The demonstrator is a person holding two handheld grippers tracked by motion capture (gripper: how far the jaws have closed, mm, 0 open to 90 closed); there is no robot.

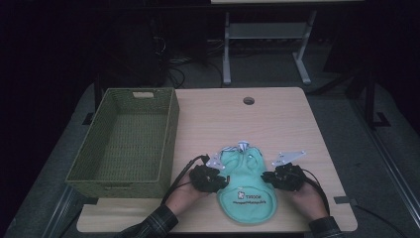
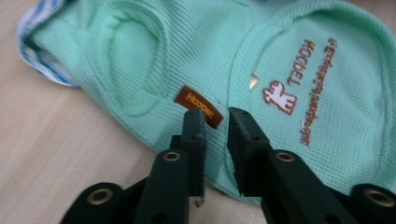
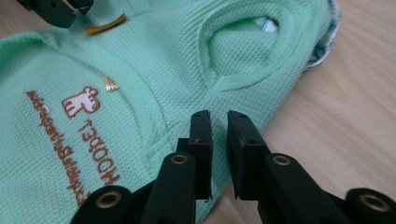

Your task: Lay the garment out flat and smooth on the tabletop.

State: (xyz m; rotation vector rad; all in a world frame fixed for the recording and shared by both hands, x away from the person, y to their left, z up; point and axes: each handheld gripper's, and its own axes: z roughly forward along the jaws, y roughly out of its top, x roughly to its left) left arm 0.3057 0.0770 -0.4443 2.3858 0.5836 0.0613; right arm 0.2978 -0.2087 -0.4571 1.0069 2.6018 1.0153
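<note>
A small mint-green pet garment [image 1: 246,191] with a brown printed logo [image 2: 280,95] lies flat near the front edge of the wooden table [image 1: 277,119]. My left gripper [image 1: 225,179] rests at its left edge, and in the left gripper view [image 2: 217,116] the jaws stand a narrow gap apart over the cloth beside a brown label [image 2: 198,105], pinching nothing. At the garment's right edge my right gripper [image 1: 266,177] sits the same way, and the right gripper view [image 3: 218,119] shows a slim gap over the hem below an armhole [image 3: 243,51]. The left gripper [image 3: 56,9] shows far off there.
A green woven basket [image 1: 171,134] stands on the table's left side, its right wall close to my left hand. A round cable hole [image 1: 248,100] sits at the table's back. Bare wood lies behind the garment. A desk frame [image 1: 228,54] stands on the floor beyond.
</note>
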